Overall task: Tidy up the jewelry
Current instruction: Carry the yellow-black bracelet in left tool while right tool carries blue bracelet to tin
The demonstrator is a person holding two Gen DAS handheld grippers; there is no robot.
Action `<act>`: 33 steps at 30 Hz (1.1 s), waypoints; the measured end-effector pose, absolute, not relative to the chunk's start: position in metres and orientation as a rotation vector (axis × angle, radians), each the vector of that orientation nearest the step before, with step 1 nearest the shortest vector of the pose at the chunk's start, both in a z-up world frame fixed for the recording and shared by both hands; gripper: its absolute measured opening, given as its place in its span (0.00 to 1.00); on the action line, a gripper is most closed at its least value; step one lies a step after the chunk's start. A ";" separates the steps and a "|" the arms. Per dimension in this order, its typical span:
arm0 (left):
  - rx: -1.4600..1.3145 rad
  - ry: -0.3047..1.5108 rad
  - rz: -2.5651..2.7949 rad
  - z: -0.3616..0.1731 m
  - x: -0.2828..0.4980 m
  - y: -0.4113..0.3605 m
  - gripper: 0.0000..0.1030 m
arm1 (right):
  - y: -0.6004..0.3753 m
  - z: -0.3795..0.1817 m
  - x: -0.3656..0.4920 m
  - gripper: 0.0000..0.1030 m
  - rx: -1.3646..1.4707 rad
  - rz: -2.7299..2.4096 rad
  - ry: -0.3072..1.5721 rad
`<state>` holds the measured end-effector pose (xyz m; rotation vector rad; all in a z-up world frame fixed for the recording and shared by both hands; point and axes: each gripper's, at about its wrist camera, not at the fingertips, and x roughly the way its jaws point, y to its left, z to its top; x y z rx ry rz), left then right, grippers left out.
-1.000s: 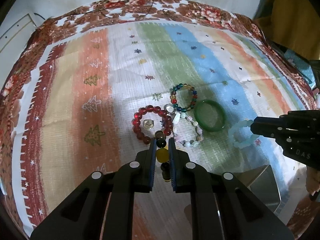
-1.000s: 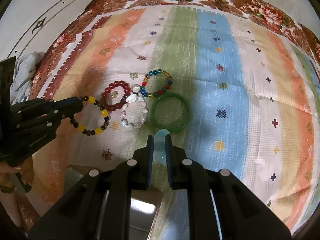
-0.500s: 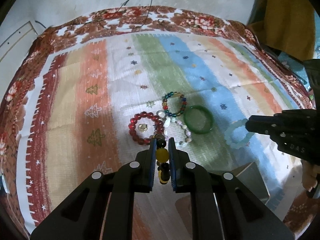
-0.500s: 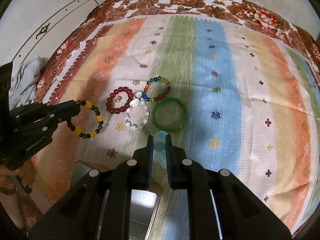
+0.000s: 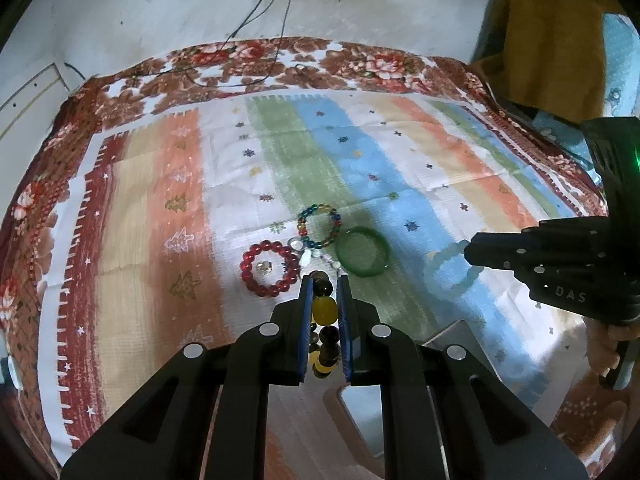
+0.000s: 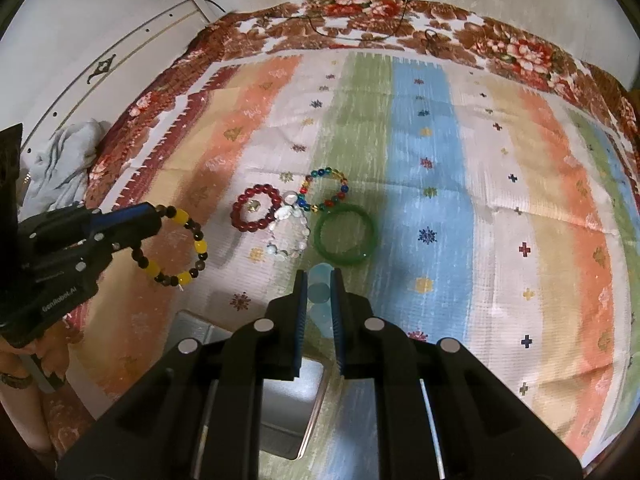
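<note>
My left gripper is shut on a yellow and dark bead bracelet, held above the cloth; it also shows in the right wrist view. My right gripper is shut on a pale blue bead bracelet, also seen hanging in the left wrist view. On the striped cloth lie a red bead bracelet, a multicolour bead bracelet, a white pearl-like bracelet and a green bangle, close together.
A metal tin sits on the cloth below both grippers, near the front edge; it also shows in the left wrist view. A small ring lies inside the red bracelet. Cables run down the wall behind.
Both grippers have lifted and pulled back from the cloth with their bracelets; the jewellery cluster looks smaller and farther away. The bracelets on the cloth have not moved.
</note>
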<state>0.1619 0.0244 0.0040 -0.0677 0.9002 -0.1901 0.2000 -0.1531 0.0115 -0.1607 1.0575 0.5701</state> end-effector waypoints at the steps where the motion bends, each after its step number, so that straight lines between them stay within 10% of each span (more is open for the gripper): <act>1: -0.065 0.896 -0.192 0.006 0.161 0.023 0.11 | -0.153 0.014 0.199 0.13 -0.162 0.574 1.053; 33: -0.025 0.856 -0.320 0.011 0.091 -0.020 0.11 | -0.169 0.023 0.102 0.13 -0.177 0.735 1.011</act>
